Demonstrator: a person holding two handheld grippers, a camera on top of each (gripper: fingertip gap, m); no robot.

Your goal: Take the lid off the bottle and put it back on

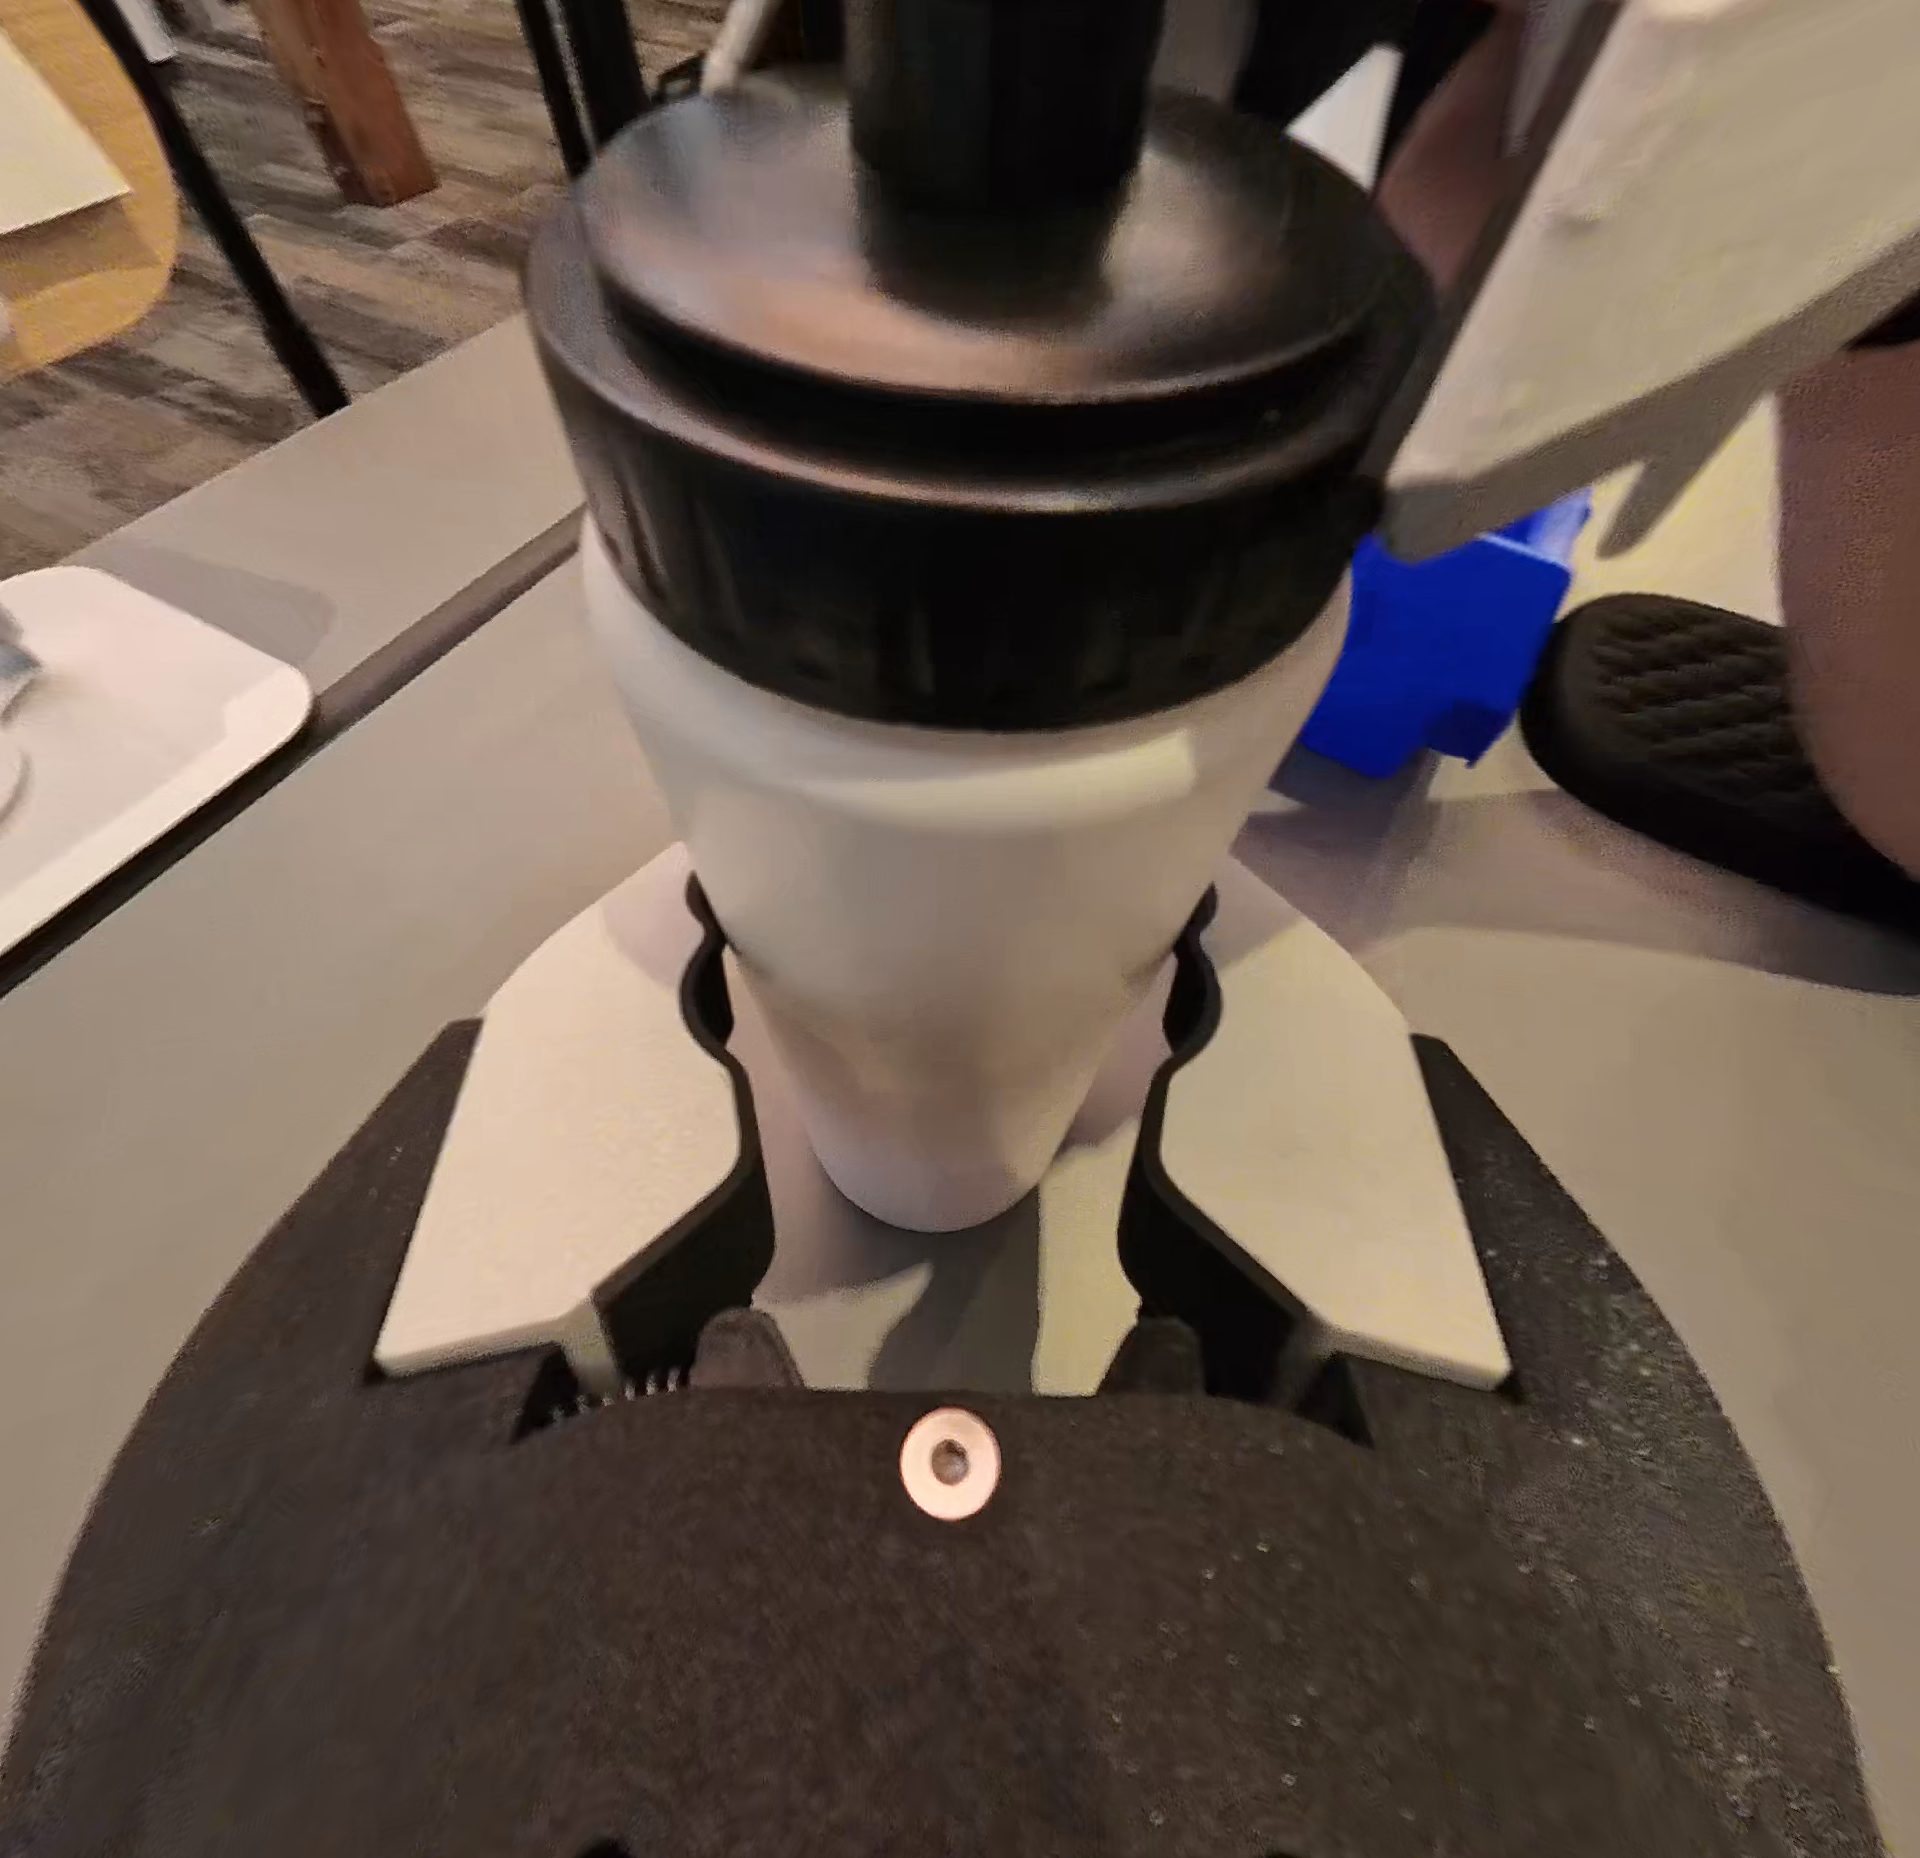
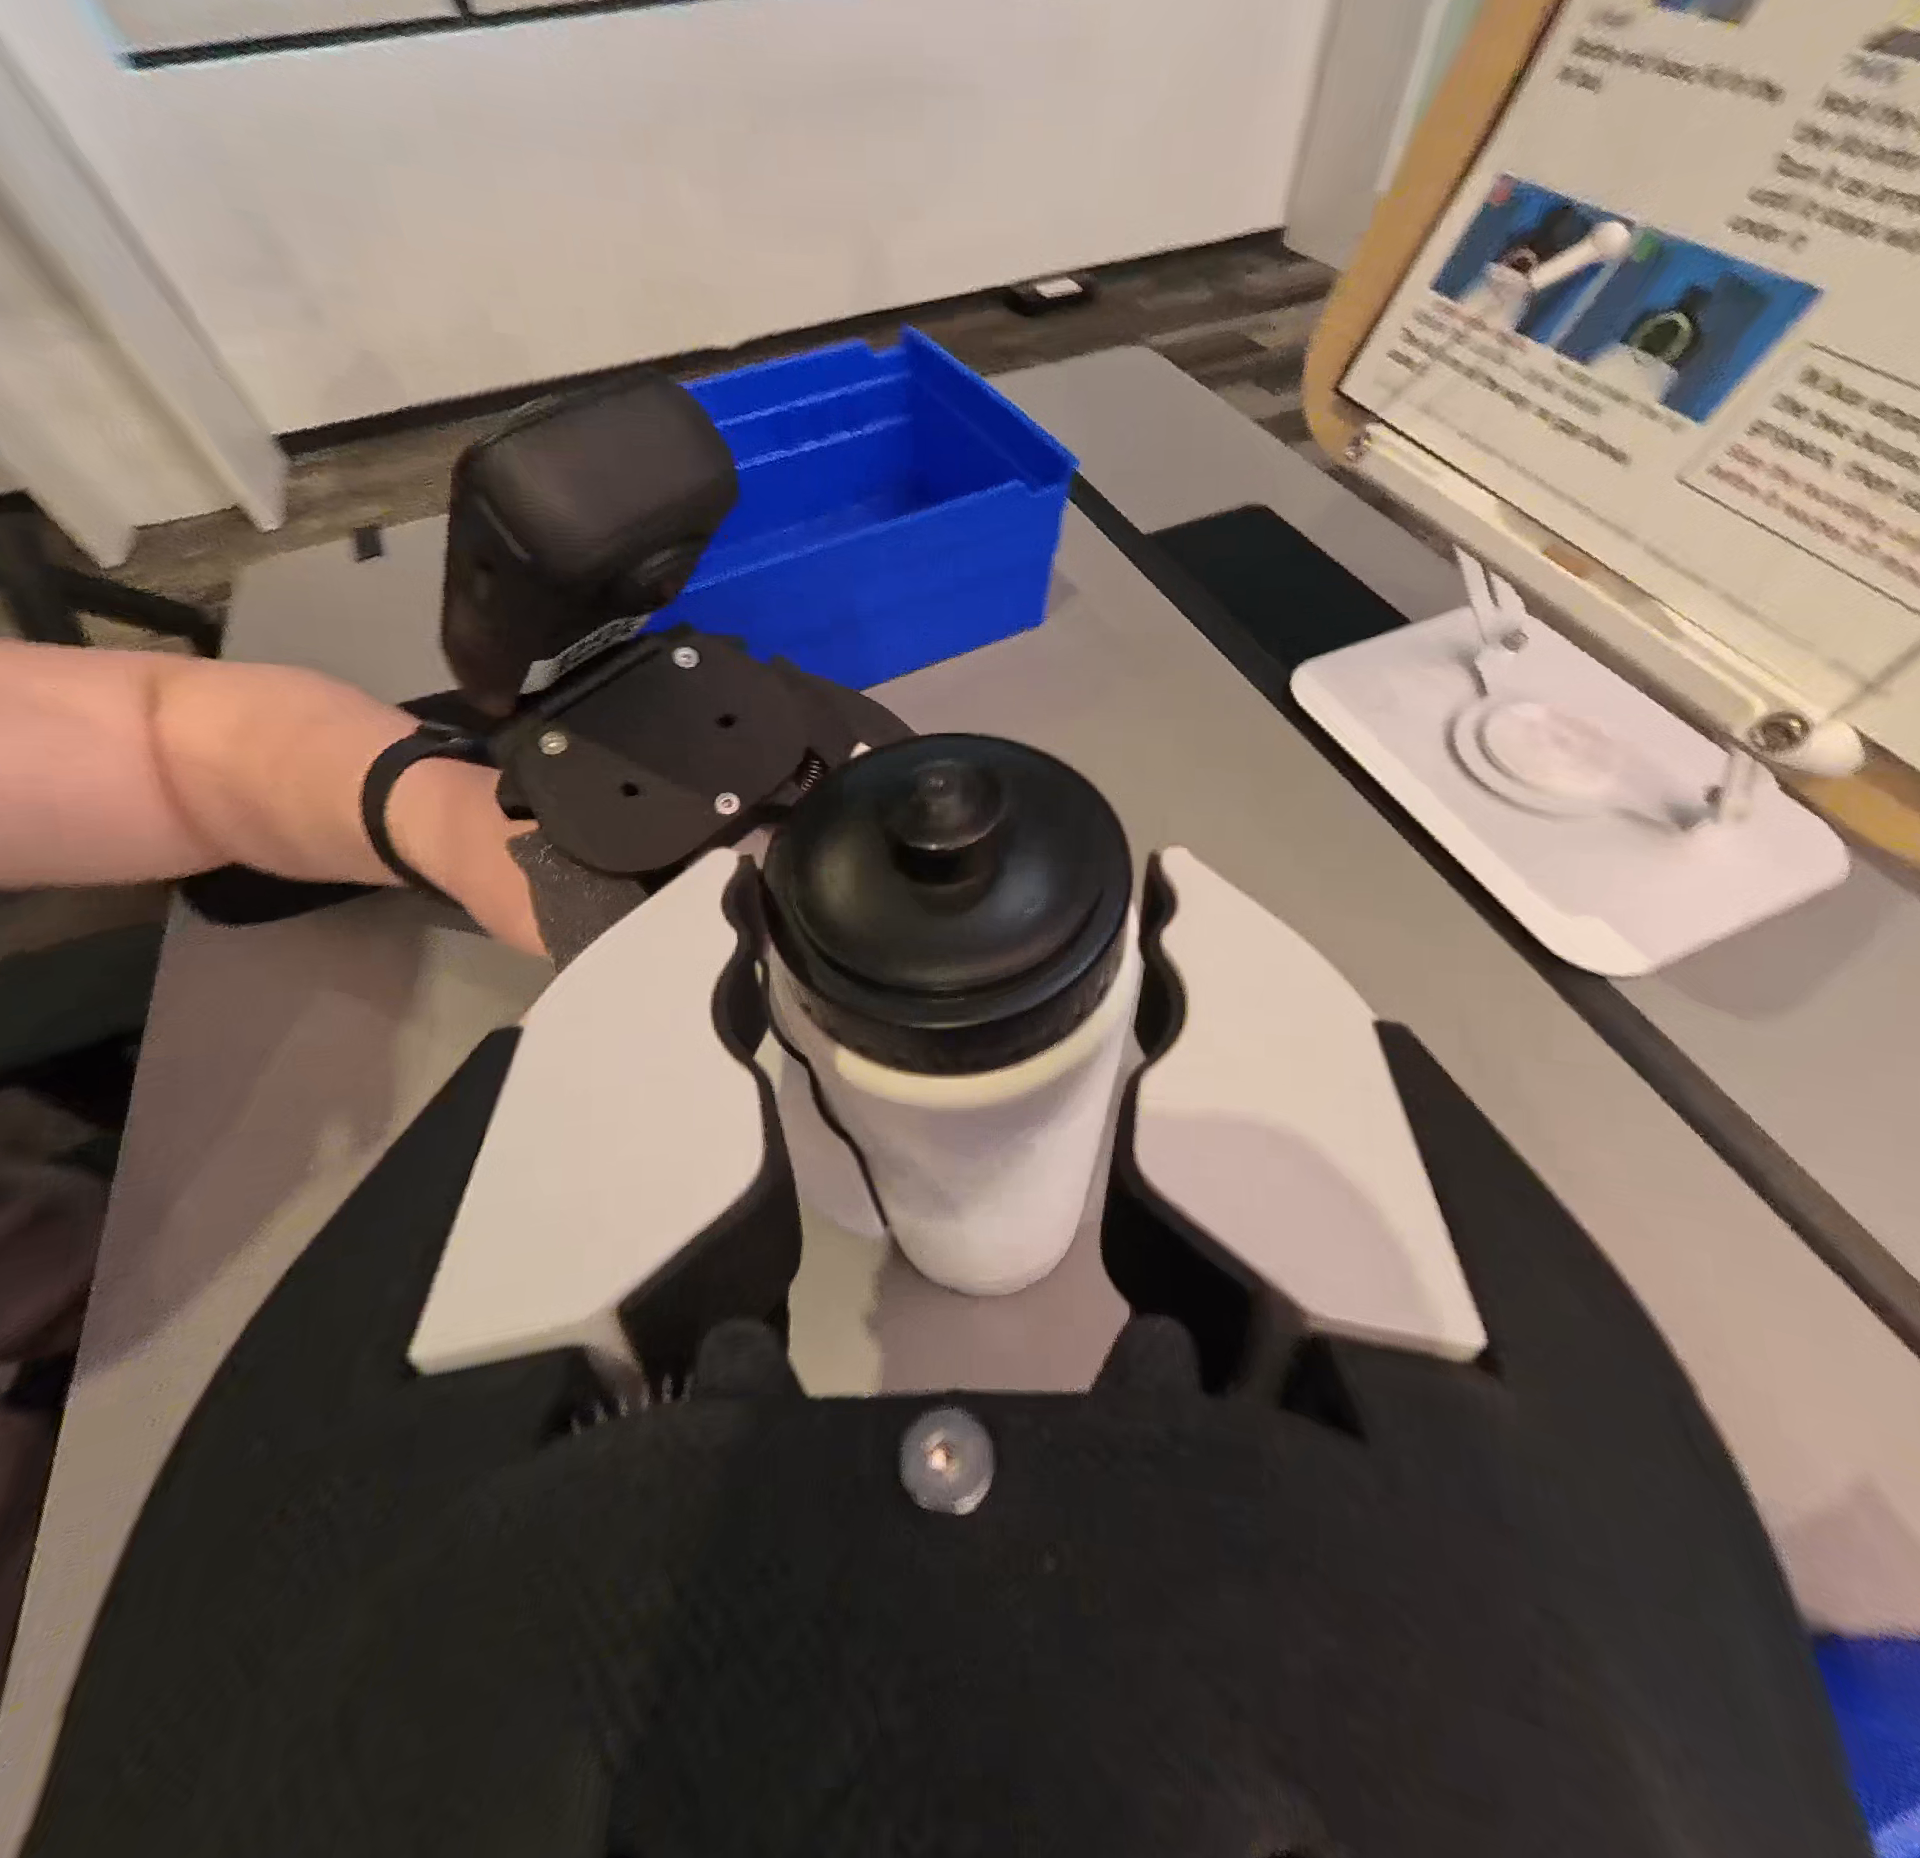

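A white bottle [image 1: 956, 956] with a black screw lid [image 1: 966, 520] and a spout stands upright on the grey table [image 1: 312, 977]. My left gripper [image 1: 951, 935] is shut on the bottle's lower body, one pad on each side. In the right wrist view the bottle [image 2: 977, 1164] and its lid [image 2: 883, 935] sit between my right gripper's fingers [image 2: 951, 915], which come from above and press on the lid's rim. The right gripper's white finger [image 1: 1610, 250] touches the lid's right edge. The left gripper's black body [image 2: 644, 759] shows left of the bottle, held by a hand [image 2: 260, 769].
A blue open bin [image 2: 883, 520] stands behind the bottle; it also shows in the left wrist view [image 1: 1444, 645]. A clipboard with a printed sheet [image 2: 1662, 250] rests on a white stand [image 2: 1558, 852] at the right. A black textured pad [image 1: 1704, 738] lies nearby.
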